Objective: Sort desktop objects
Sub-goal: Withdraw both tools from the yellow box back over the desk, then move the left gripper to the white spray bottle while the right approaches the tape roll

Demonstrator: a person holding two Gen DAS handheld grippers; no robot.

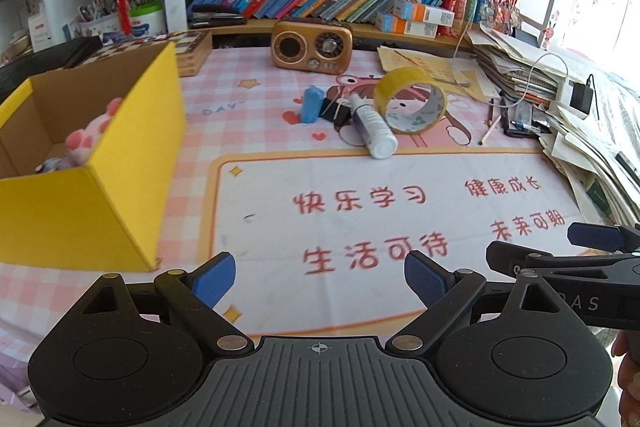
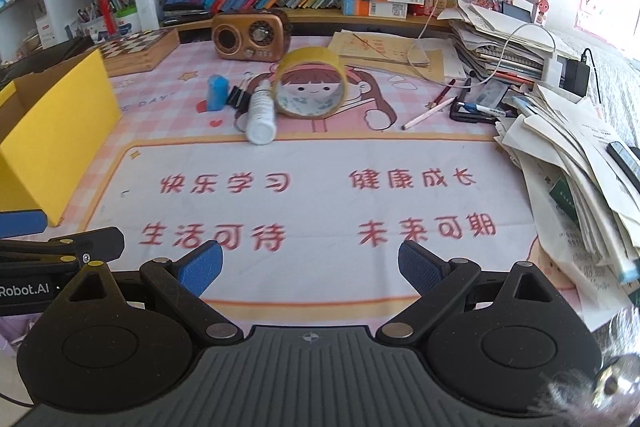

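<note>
Tape roll (image 2: 312,83), white bottle (image 2: 262,117), blue eraser (image 2: 217,93) and binder clip (image 2: 236,95) are clustered mid-desk; left gripper (image 1: 319,279) and right gripper (image 2: 310,267) are held released, empty.
</note>
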